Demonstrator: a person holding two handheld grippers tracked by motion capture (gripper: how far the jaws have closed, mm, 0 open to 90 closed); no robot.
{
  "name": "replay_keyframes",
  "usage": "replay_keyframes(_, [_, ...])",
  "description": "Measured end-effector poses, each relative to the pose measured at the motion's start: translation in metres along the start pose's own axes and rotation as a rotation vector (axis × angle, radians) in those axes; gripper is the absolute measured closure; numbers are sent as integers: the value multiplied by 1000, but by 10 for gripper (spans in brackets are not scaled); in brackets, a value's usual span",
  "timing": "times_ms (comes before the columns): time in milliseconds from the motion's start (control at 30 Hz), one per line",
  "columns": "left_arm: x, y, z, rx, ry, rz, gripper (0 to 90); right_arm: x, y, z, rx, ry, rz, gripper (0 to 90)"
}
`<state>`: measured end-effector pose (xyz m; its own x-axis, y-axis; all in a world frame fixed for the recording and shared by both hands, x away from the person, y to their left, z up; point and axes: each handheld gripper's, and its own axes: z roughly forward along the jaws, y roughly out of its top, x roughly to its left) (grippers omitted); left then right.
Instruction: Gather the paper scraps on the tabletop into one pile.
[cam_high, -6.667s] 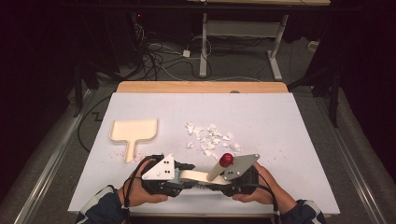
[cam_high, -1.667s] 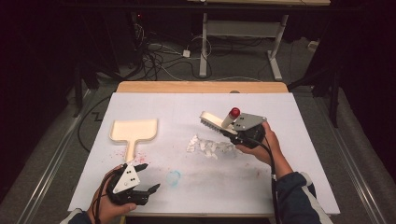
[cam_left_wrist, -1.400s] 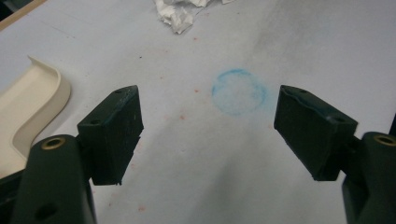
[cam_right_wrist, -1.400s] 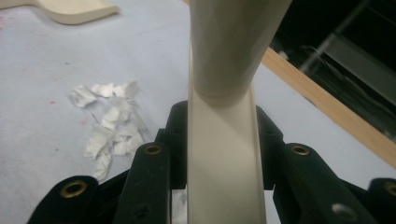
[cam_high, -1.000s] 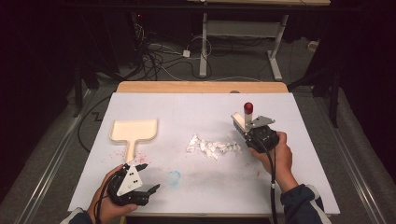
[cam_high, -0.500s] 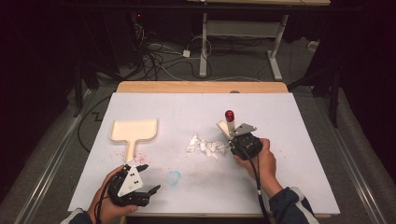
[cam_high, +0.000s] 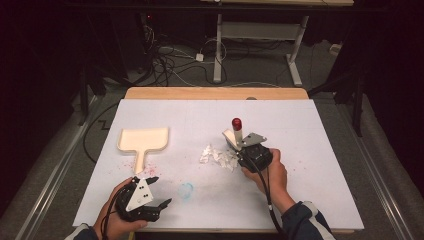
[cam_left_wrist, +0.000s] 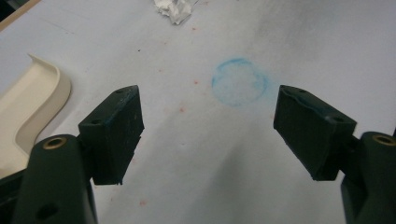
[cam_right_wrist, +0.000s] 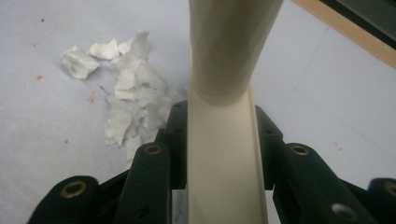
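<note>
two tools share the work: the right gripper (cam_high: 239, 148) has its fingers clamped on a cream brush (cam_right_wrist: 223, 140), set just right of the paper scraps (cam_high: 218, 156) mid-desk, likely to sweep them left toward the dustpan (cam_high: 143, 140). the left gripper (cam_high: 159, 192) idles near, fingers wide apart, empty.

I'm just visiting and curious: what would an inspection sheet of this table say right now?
Surface: white table top with red specks and a blue ring mark.
Job's things: cream brush with red-tipped handle, held at the torn paper scraps; cream dustpan lies apart on the left.
Clutter: nothing seen.
Grippers: right tool shut on the brush; left tool open, holding nothing.
Cables: one trails from the right tool; a tangle on the floor.
Surroundings: dark room, table legs behind.
</note>
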<state>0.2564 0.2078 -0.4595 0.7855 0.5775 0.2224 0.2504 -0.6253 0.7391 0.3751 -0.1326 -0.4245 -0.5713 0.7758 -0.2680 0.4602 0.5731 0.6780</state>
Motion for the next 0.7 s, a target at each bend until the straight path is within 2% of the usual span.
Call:
replay_keyframes(167, [1,0,0,2,3,-1,232,-10,4,-13,-59,-10,38,675])
replay_keyframes(333, [1,0,-1,3,15,2,232,-16,8,-27,-133,50,97,675])
replay_keyframes(400, [2,0,-1,3,18,2,232,-15,9,-32,-162,99,128,675])
replay_keyframes(500, [3,-1,-2,6,23,-2,232,-8,14,-36,-194,199,166,674])
replay_keyframes(600, [5,-2,-2,6,25,-7,231,7,20,-35,-209,257,160,674])
replay_keyframes(700, [4,-3,-1,13,23,-4,231,23,25,-28,-220,328,185,674])
